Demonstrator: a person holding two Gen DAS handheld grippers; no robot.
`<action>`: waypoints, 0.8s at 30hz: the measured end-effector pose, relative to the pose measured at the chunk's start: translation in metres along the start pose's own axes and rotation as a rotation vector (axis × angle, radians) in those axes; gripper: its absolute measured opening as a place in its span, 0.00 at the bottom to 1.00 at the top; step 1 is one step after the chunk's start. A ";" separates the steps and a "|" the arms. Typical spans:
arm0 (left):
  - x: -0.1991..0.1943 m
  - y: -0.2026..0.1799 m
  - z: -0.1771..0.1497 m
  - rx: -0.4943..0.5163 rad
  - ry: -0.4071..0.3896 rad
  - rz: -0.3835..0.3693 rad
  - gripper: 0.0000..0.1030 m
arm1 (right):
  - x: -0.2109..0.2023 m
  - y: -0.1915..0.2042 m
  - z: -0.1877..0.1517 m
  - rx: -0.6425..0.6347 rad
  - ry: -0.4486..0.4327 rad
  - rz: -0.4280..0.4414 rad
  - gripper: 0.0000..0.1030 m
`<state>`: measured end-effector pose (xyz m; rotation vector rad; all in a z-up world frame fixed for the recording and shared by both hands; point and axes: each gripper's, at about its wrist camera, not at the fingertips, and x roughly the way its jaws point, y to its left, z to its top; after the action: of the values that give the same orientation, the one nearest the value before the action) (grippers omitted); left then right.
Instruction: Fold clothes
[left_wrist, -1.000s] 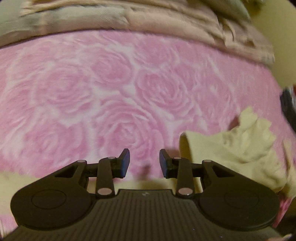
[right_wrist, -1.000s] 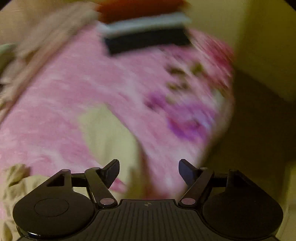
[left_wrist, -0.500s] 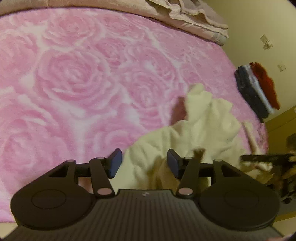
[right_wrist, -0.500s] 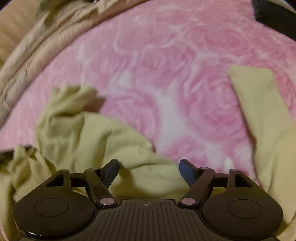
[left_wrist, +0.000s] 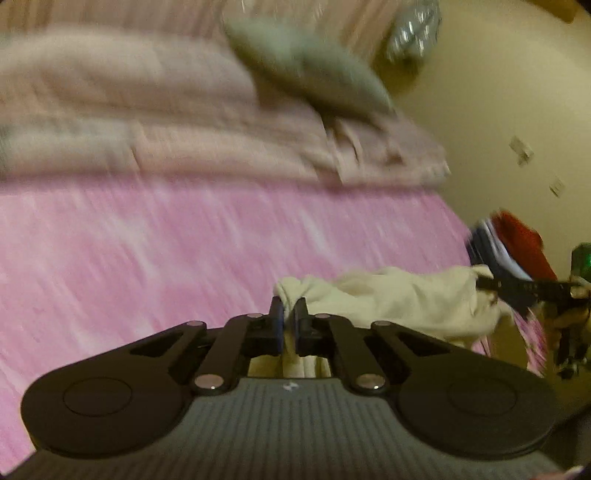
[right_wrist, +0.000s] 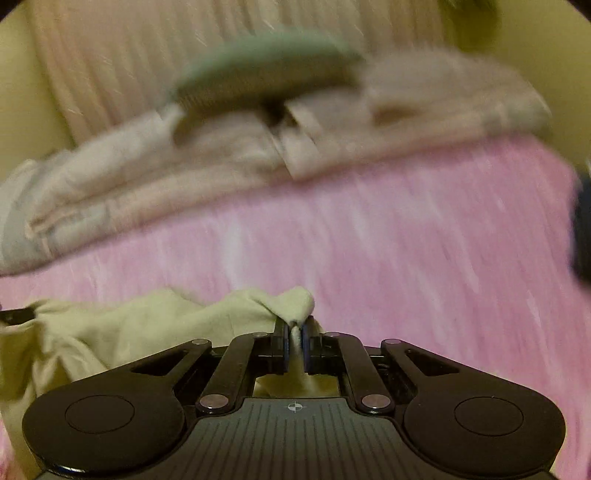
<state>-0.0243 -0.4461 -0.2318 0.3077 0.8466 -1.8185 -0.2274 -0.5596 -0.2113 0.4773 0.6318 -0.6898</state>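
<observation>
A pale yellow garment (left_wrist: 399, 299) hangs stretched over the pink rose-patterned blanket (left_wrist: 155, 258). My left gripper (left_wrist: 289, 314) is shut on one bunched end of the garment, and cloth shows between its pads. In the right wrist view my right gripper (right_wrist: 294, 330) is shut on the other end of the pale yellow garment (right_wrist: 155, 325). The right gripper (left_wrist: 484, 282) also shows at the far right of the left wrist view, clamped on the cloth. Both views are blurred by motion.
A rumpled beige duvet (left_wrist: 184, 122) with a grey-green pillow (left_wrist: 306, 70) lies along the far side of the bed. A stack of folded dark, white and red clothes (left_wrist: 513, 247) sits at the bed's right end. A cream wall (left_wrist: 498, 92) stands behind.
Both grippers stood open over the garment half a second ago; now each has shut on an end of it and lifted it off the blanket. Both views have swung up toward the duvet.
</observation>
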 end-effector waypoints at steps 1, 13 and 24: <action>-0.004 0.004 0.014 0.005 -0.037 0.026 0.03 | 0.016 0.014 0.022 -0.028 -0.039 0.005 0.06; -0.008 0.050 0.005 -0.169 0.003 0.307 0.42 | 0.097 0.132 0.038 -0.065 0.093 0.130 0.81; -0.100 0.082 -0.136 -0.593 0.175 0.464 0.40 | 0.125 0.248 -0.073 -0.108 0.447 0.432 0.57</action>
<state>0.0661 -0.2989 -0.3047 0.2525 1.2724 -1.0652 -0.0040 -0.4020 -0.2992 0.6496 0.9429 -0.1334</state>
